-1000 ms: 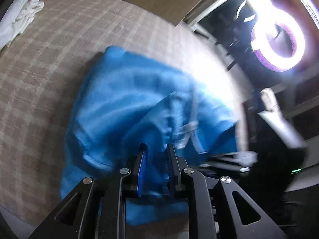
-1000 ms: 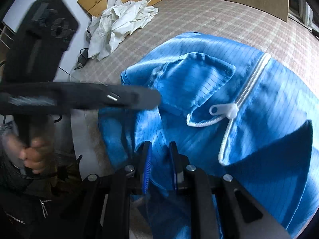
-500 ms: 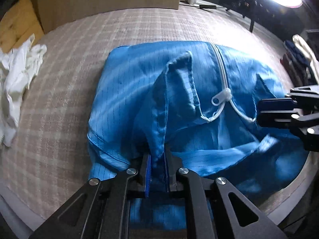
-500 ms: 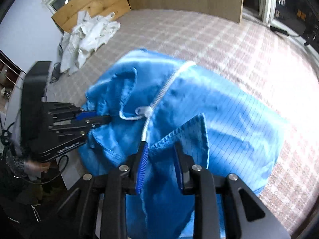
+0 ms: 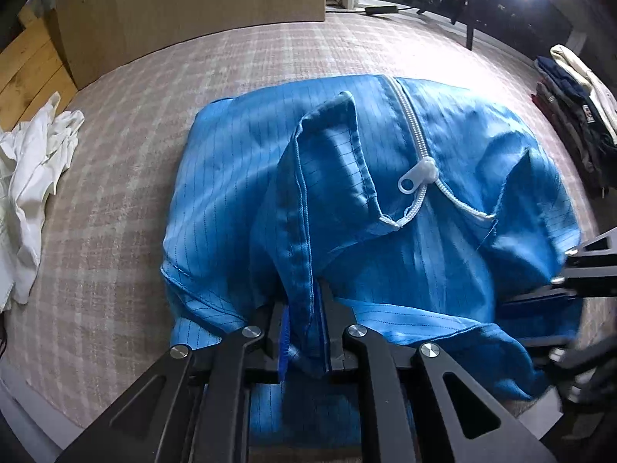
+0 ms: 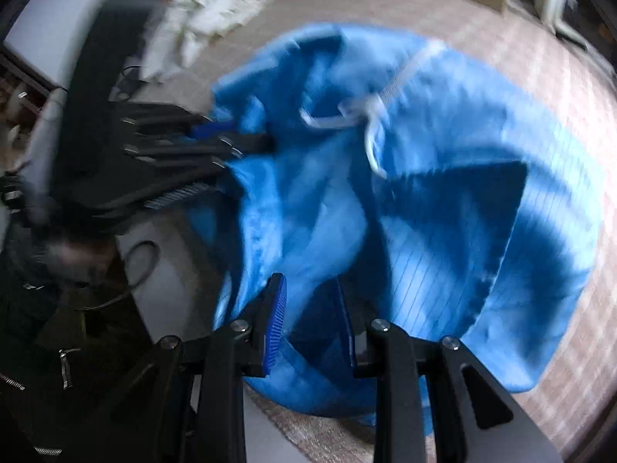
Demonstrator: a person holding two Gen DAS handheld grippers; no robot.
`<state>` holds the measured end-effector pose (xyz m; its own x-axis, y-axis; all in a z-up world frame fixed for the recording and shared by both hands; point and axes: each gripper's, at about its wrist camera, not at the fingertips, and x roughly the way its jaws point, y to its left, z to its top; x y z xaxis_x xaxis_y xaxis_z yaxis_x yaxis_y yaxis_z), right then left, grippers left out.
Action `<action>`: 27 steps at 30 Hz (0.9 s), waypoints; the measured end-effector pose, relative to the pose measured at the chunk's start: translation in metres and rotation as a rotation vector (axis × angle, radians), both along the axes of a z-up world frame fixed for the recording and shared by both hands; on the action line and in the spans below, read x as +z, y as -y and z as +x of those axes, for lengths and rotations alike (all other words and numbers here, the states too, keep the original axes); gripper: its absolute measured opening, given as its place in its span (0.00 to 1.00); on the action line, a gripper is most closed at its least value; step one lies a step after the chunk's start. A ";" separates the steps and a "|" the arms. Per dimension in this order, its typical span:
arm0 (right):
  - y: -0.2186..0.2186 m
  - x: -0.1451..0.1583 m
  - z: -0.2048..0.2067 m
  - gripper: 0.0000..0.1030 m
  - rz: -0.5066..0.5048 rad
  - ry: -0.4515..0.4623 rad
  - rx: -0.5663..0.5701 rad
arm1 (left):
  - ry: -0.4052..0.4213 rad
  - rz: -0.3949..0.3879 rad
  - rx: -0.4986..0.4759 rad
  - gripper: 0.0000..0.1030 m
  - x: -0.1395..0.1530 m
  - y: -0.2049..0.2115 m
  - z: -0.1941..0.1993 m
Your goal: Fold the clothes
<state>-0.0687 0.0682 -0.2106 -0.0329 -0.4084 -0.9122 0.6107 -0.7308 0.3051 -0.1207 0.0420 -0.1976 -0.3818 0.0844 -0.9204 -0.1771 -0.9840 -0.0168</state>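
The left tongs (image 5: 302, 332) are pinching the collar of the blue jacket (image 5: 239, 177) at bottom centre while the right tongs (image 6: 310, 324), spread wide around loose cloth, are sitting at its lower-right edge on the bed (image 5: 115, 200).

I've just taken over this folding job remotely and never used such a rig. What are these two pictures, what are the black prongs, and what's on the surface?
There is no robot arm: a person holds a hand-held gripper in each hand, and each carries a camera looking forward along its two black fingers. In the left wrist view, the left hand-held gripper is shut on a raised fold of the blue jacket, which has a white zipper. In the right wrist view, which is blurred, the right hand-held gripper has its fingers apart around blue cloth. The jacket lies on a checked cover. A crumpled white garment lies to one side, and folded clothes are stacked at the far edge.
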 end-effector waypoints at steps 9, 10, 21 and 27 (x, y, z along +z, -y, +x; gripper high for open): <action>-0.001 0.019 0.000 0.25 0.047 -0.044 -0.134 | -0.010 0.017 -0.086 0.12 -0.003 -0.005 0.005; -0.002 0.025 -0.002 0.25 0.014 -0.044 -0.165 | -0.011 0.023 -0.094 0.12 -0.004 -0.004 0.006; -0.016 0.005 0.012 0.25 -0.058 0.025 -0.382 | -0.044 -0.011 -0.156 0.13 -0.005 -0.017 0.015; -0.015 0.002 0.021 0.25 -0.007 -0.014 -0.394 | -0.057 -0.038 -0.193 0.14 -0.006 -0.018 0.012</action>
